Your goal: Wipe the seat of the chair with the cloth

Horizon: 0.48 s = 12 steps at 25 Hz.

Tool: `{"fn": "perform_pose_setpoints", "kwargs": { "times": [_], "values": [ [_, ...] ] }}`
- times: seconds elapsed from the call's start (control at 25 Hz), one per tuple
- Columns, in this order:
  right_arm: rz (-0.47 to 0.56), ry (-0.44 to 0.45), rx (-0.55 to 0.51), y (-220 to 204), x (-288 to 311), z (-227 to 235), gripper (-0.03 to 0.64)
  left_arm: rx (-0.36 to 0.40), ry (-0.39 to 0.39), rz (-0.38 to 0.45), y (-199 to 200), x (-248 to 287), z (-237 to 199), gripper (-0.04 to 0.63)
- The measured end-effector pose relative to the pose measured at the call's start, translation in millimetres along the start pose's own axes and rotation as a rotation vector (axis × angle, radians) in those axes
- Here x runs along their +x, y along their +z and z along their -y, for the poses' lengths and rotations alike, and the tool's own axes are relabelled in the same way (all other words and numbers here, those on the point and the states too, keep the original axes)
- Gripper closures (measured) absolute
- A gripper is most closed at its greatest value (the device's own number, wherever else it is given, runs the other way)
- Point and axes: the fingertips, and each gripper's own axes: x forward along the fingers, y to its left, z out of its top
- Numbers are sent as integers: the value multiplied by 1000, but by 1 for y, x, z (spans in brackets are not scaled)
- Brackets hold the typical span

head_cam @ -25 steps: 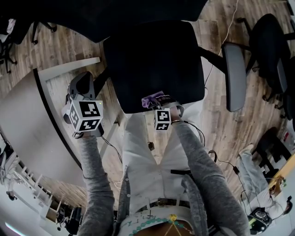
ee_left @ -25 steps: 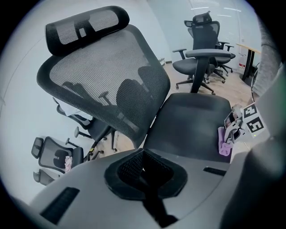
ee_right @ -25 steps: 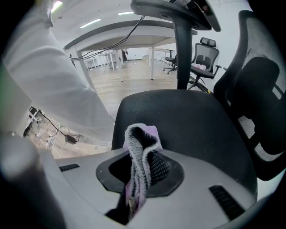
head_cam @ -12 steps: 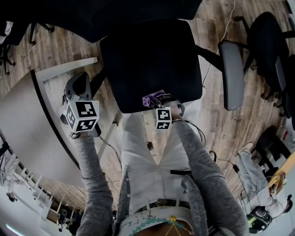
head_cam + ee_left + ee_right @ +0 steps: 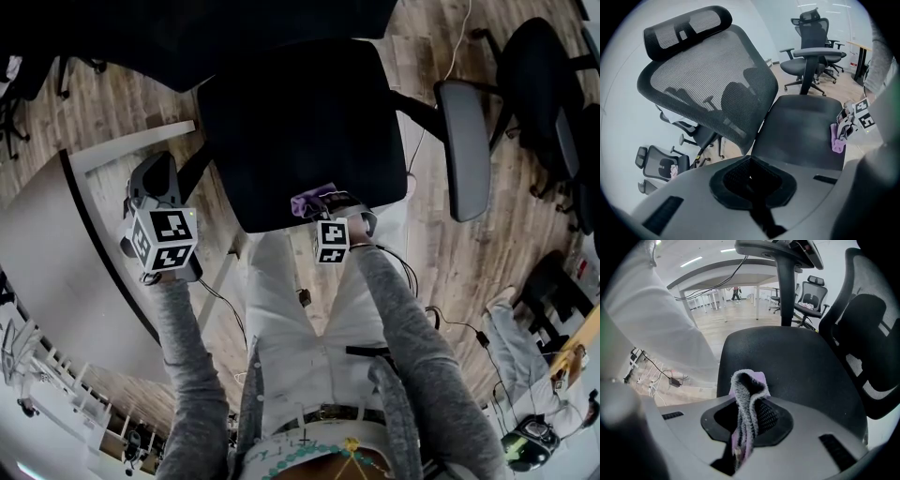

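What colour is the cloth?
The cloth is light purple and fuzzy grey, clearest in the right gripper view.

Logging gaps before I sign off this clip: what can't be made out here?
Cloth to seat contact: head view, right gripper covers it; right gripper view, the gripper body blocks it; left gripper view, too small.
Chair base: head view, under the seat.
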Motion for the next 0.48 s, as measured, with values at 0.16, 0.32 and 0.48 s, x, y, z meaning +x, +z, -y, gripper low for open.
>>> {"fn": "perform_pose_setpoints", "kwargs": {
  "times": [0.16, 0.32, 0.48],
  "values": [
    [-9, -2, 0, -4, -1, 0, 566, 0, -2, 3, -1, 0, 0, 597],
    [-12, -3, 4, -9, -2, 1, 566, 2, -1, 1, -1, 0, 0, 596],
    [-11, -8, 5, -12, -3, 1, 566, 7, 2, -1, -1, 1, 1, 596]
  ]
}}
